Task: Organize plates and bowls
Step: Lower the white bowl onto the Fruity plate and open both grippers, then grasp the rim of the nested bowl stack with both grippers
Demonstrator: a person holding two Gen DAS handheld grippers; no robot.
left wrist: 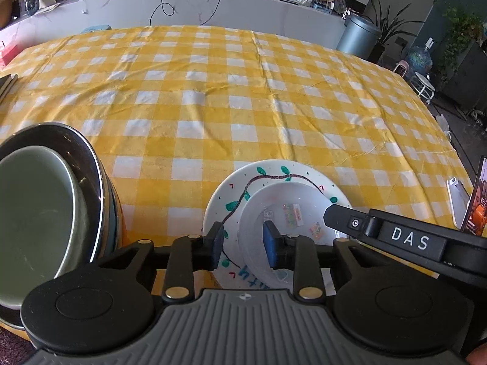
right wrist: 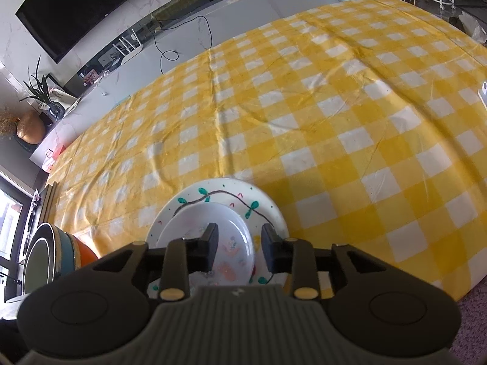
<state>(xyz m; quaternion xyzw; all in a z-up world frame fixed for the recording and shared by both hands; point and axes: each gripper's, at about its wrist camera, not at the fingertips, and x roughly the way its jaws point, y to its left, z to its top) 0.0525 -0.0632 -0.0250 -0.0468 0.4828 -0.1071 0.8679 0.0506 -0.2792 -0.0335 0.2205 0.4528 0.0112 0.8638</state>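
Observation:
A small white plate (left wrist: 292,210) with stickers lies on a larger white plate (left wrist: 243,182) painted with a vine, near the table's front edge. My left gripper (left wrist: 242,243) is open, its jaws straddling the small plate's left rim. My right gripper (right wrist: 239,248) is open, its jaws straddling the small plate's (right wrist: 207,216) right rim above the large plate (right wrist: 231,191). One right finger (left wrist: 344,217) reaches in over the plates in the left wrist view. A stack of bowls (left wrist: 45,197) stands to the left: green inside dark-rimmed ones; it also shows in the right wrist view (right wrist: 51,258).
The table is covered by a yellow and white checked cloth (left wrist: 243,91). A phone (left wrist: 458,197) and a lit screen (left wrist: 478,200) lie at the right edge. A grey bin (left wrist: 359,36) and plants stand beyond the table.

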